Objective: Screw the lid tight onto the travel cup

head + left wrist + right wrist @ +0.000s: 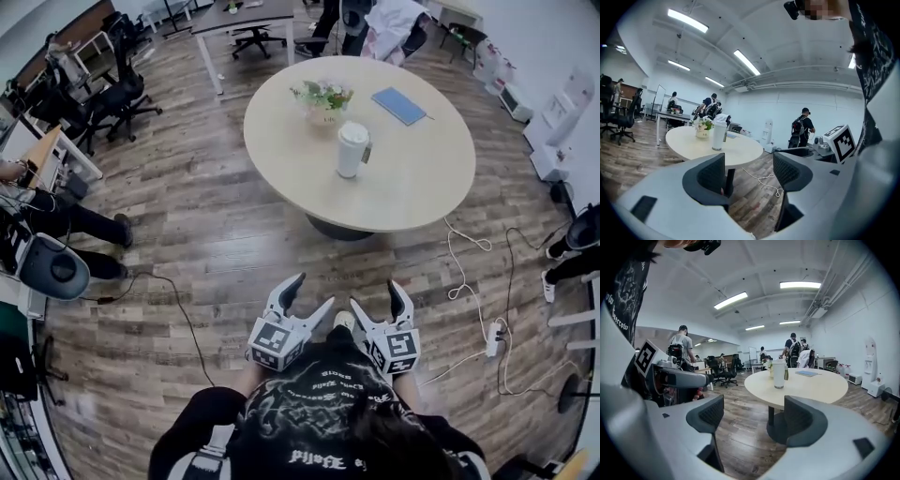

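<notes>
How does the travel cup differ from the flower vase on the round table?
The travel cup is a tall, plain white cylinder; the flower vase is short and squat. The travel cup is topped by a lid; the flower vase is open, with green and pale blooms spilling out. On the round table, the travel cup stands nearer the middle, the flower vase nearer the far edge. Both stand upright.

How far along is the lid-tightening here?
Done: nothing visibly; the lid sits on the travel cup on the round table, untouched. In hand: nothing; left gripper and right gripper are open, empty, short of the table. Left: approach, grip cup and lid, screw tight.
</notes>
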`<state>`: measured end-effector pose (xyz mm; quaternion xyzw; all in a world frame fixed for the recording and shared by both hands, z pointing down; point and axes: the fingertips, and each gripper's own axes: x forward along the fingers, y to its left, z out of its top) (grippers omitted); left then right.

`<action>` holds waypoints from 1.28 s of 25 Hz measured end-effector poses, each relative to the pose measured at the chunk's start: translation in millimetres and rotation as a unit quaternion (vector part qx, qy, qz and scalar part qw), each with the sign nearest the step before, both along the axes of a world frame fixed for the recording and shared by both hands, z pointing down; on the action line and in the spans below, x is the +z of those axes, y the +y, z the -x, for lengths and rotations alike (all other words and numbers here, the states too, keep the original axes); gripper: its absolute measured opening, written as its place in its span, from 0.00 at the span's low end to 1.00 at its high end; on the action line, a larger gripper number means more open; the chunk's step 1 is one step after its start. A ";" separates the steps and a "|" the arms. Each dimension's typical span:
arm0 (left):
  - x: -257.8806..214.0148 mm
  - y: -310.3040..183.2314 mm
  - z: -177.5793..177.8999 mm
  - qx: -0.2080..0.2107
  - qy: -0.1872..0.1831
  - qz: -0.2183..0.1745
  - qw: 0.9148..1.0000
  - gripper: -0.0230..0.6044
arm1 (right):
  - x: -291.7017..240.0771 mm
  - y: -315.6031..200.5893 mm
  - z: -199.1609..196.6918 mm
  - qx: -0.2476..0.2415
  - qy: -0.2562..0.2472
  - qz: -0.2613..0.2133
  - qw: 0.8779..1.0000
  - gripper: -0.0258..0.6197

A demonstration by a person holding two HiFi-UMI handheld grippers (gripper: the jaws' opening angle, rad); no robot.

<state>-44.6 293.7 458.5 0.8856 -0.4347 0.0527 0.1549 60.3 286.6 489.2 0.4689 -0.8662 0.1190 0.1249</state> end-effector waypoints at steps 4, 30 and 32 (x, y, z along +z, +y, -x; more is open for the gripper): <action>-0.6 -45.7 -15.2 -0.022 -0.003 -0.002 1.000 0.56 | -6.6 -54.8 -13.6 -0.024 0.003 -0.008 1.000 0.64; 29.6 -184.2 -76.2 -0.105 -0.009 0.040 0.994 0.56 | 5.7 -199.7 -76.4 -0.090 0.008 0.009 0.996 0.63; 31.1 -197.6 -75.0 -0.102 -0.008 0.041 0.994 0.56 | 6.1 -206.1 -70.0 -0.106 0.023 0.007 0.994 0.62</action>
